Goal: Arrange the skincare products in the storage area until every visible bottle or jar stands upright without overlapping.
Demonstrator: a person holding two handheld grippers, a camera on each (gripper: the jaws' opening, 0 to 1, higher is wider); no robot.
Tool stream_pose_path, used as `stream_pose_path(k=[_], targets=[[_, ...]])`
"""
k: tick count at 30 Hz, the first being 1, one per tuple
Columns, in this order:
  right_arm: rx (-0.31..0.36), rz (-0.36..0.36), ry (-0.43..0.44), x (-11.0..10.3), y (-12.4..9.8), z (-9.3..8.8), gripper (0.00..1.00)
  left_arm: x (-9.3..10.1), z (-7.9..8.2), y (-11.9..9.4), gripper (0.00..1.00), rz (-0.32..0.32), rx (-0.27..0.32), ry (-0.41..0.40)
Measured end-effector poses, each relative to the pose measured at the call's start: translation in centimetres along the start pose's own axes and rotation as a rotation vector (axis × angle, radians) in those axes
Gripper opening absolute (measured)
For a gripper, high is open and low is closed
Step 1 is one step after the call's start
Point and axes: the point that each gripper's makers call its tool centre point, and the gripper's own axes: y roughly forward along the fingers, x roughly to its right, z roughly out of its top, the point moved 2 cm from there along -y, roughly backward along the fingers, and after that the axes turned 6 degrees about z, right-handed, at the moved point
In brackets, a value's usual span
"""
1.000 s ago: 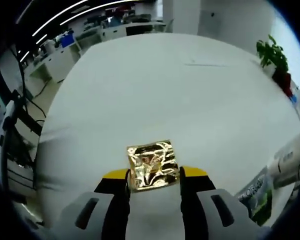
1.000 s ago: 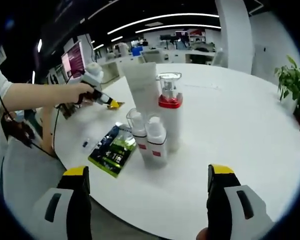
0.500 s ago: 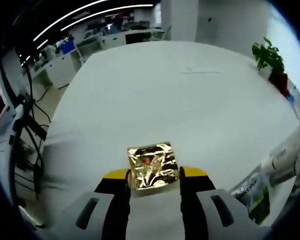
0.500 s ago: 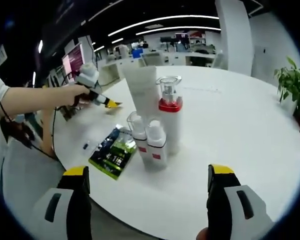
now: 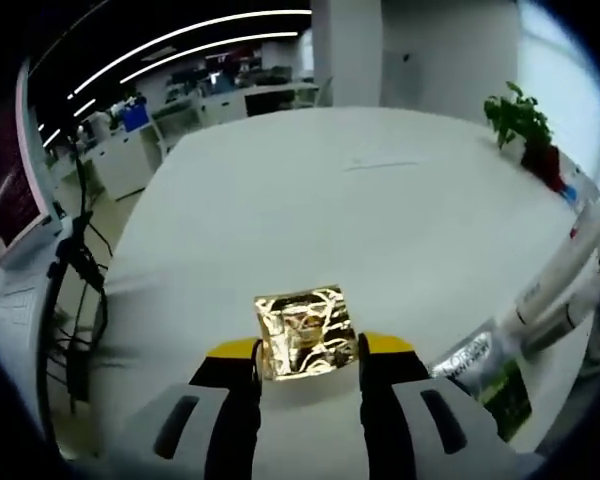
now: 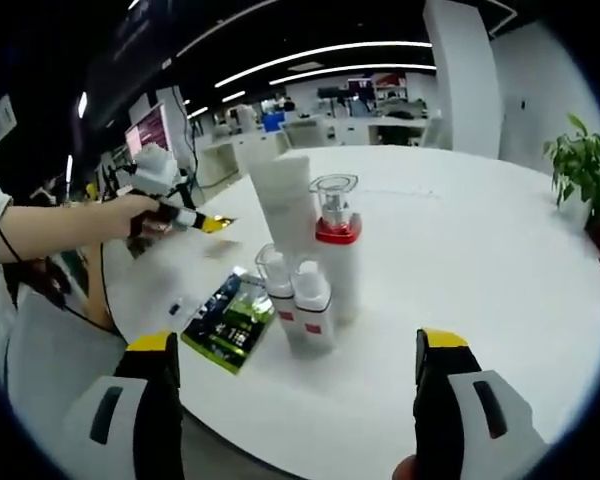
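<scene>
My left tongs (image 5: pixel 308 352) are pinched on the gold foil sachet (image 5: pixel 302 331), lifted off the bench (image 5: pixel 380 230). Right tongs (image 6: pixel 298 368) hang wide open, empty. I'd set it gently beside the bottle cluster (image 6: pixel 315 270), at 9 o'clock, without overlapping the green sachet (image 6: pixel 228 320).

Green sachet (image 5: pixel 495 375) and white bottles (image 5: pixel 560 290) cut off at edge.

Left gripper (image 5: pixel 308 352) jaws clamped on a gold packet (image 5: pixel 302 331); right gripper (image 6: pixel 298 350) jaws wide apart.
</scene>
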Motion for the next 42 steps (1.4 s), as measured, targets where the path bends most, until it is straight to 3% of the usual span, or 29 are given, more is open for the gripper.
stream_pose_path(k=[10,15,27,33,42], targets=[[0.051,-0.005,-0.024,-0.1,-0.4,1.0,0.94,2.1,0.1,-4.1,0.36,-0.049,0.083,-0.005],[0.084,-0.013,-0.039,0.3,-0.8,1.8,0.95,3.1,0.5,-6.5,0.36,-0.088,0.162,-0.007],[0.146,-0.020,-0.028,0.2,-1.6,3.0,0.92,4.4,1.1,-11.2,0.36,-0.094,0.261,0.059],[0.192,0.007,-0.077,-1.2,-2.0,5.6,0.83,5.4,1.4,-13.1,0.36,-0.102,0.298,0.092],[0.248,0.112,-0.130,-4.3,-1.1,9.2,0.75,5.9,2.0,-14.9,0.36,-0.099,0.348,0.133]])
